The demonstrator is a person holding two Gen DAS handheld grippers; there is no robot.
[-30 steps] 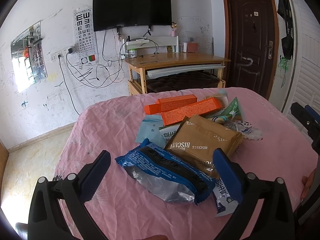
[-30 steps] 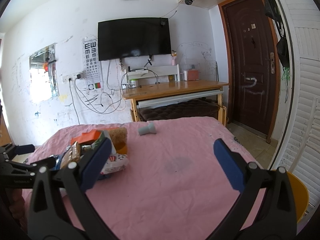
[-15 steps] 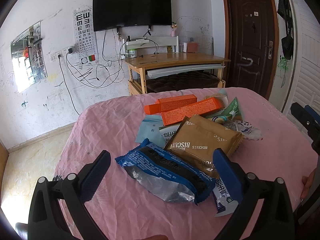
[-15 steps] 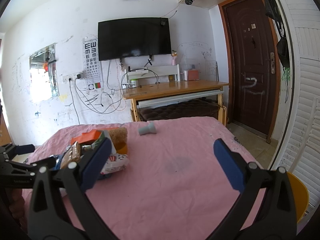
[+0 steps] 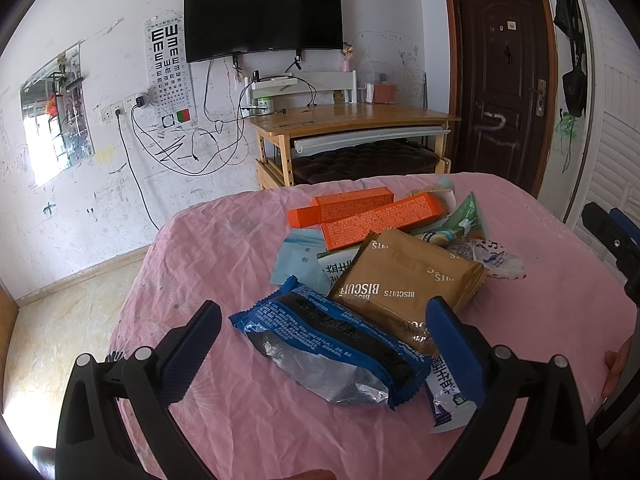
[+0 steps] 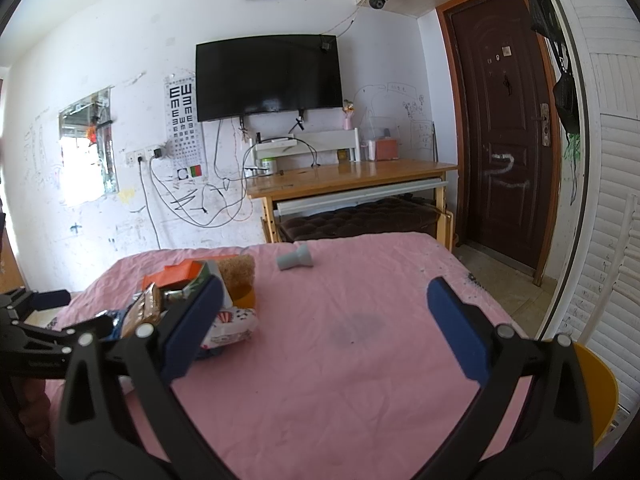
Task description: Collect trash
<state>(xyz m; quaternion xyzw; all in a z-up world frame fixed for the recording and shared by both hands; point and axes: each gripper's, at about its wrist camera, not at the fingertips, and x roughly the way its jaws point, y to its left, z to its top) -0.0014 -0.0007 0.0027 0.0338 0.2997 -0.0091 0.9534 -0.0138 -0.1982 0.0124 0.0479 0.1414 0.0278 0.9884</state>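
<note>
A pile of trash lies on the pink tablecloth [image 5: 224, 264]. In the left wrist view I see a blue foil wrapper [image 5: 332, 344], a brown biscuit pack [image 5: 408, 280], two orange boxes [image 5: 380, 220], a pale blue sachet [image 5: 298, 258] and a green wrapper [image 5: 466, 216]. My left gripper [image 5: 322, 352] is open, hovering with the blue wrapper between its fingers, not touching. My right gripper [image 6: 324, 332] is open and empty over bare cloth; the pile [image 6: 200, 296] sits at its left finger. A grey plastic piece [image 6: 295, 260] lies farther back.
A wooden desk [image 6: 352, 176] with a dark cushioned bench stands beyond the table under a wall TV [image 6: 268, 78]. A brown door [image 6: 504, 140] is at right. A yellow bin [image 6: 596, 392] shows at the table's right edge. The other gripper shows at each view's side.
</note>
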